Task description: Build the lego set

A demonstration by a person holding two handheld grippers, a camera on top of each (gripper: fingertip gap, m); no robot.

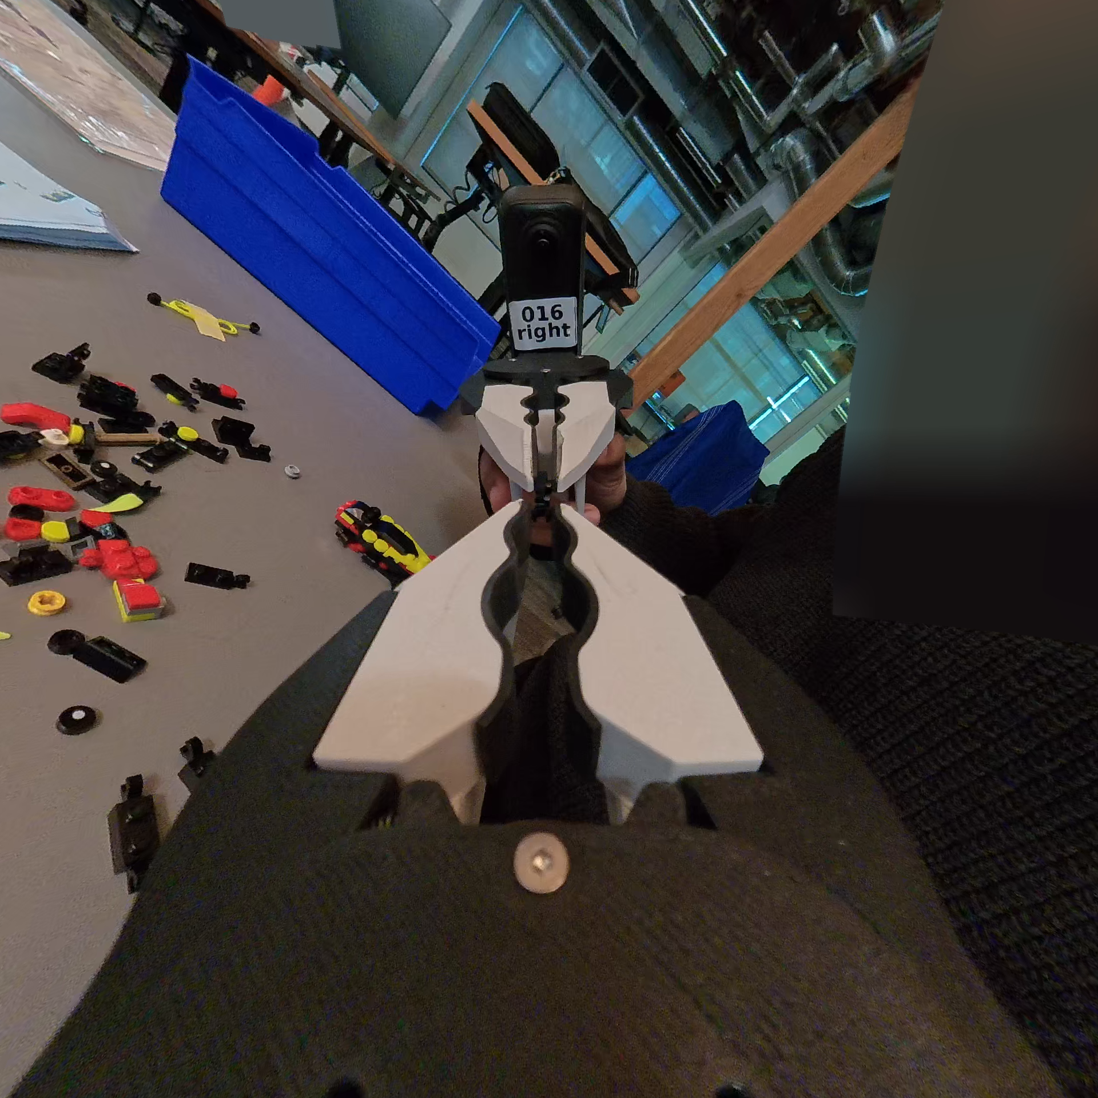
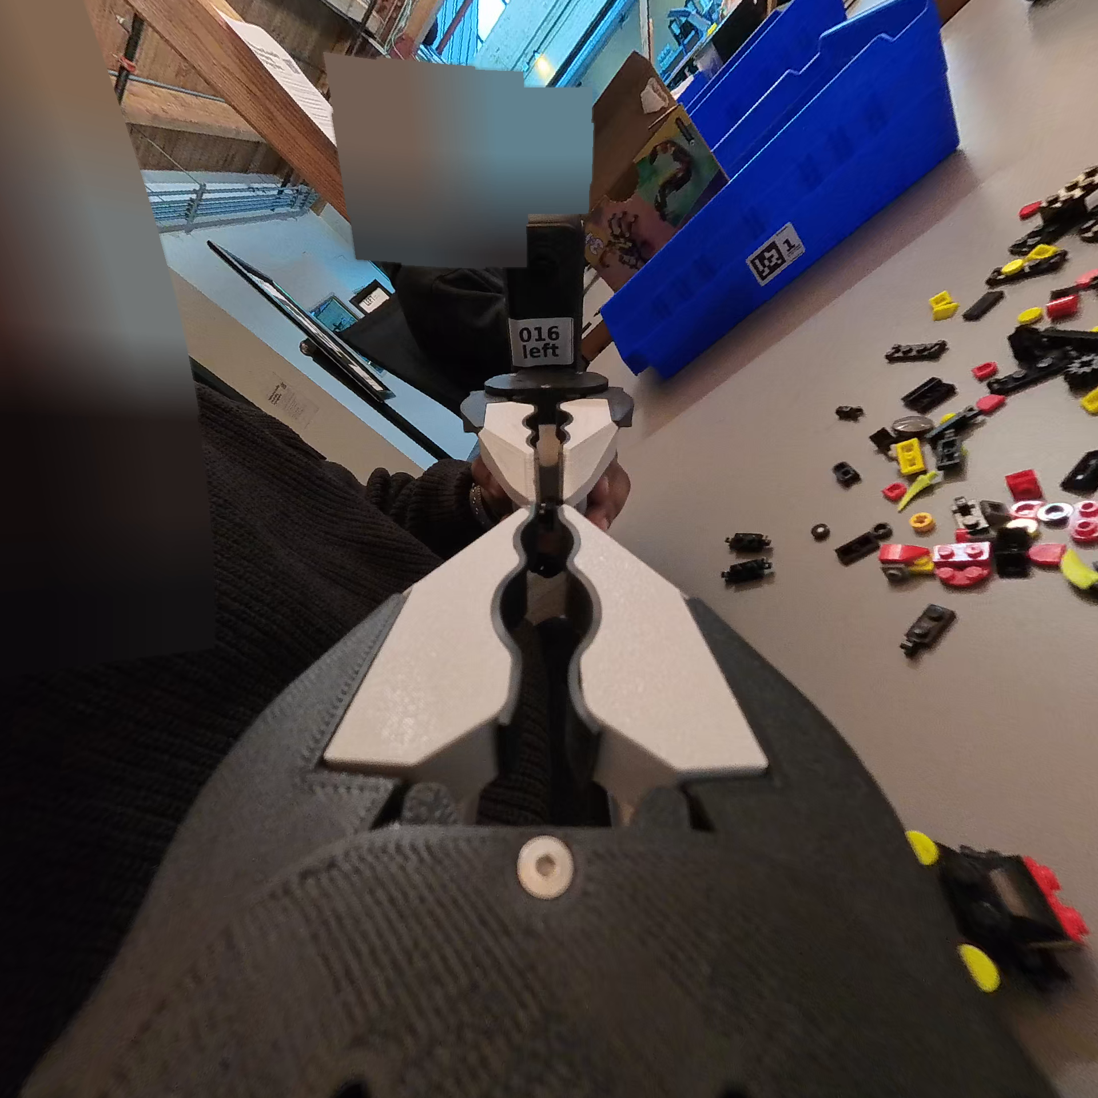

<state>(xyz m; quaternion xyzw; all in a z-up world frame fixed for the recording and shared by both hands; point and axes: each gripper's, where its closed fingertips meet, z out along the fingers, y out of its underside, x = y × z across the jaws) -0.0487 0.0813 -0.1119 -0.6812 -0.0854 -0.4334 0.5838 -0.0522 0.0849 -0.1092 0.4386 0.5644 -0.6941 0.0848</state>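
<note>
Both grippers meet tip to tip in the air off the bench edge, facing one another. Left gripper (image 1: 538, 512) has its white fingers drawn together on a small black plastic piece (image 1: 539, 496), and the right gripper (image 2: 543, 518) stands directly opposite with its own fingers closed on the same dark bit from the other end. That piece is tiny and dark; its exact shape cannot be told, but it seems to lie lengthwise along the line joining the two grippers, each holding one end. Neither gripper is nearer to it than the other. Behind each gripper a hand wraps the handle, with a dark knitted sleeve (image 1: 683, 535) running back from it.

Out from there, the grey bench (image 1: 333, 451) lies to the left gripper's left side. Nearest the tips on it is a small part-built model of black, red and yellow bricks (image 1: 380, 538). Farther off is a loose scatter of black, red and yellow toy bricks (image 1: 89, 475), with two short black clip pieces (image 2: 745, 555) lying side by side, apart from the rest.

At the far edge stands a long blue plastic bin (image 1: 309, 237) with a square printed tag on its side; what is inside cannot be seen from this low angle. A colourful cardboard box (image 2: 653, 178) leans beside it.
</note>
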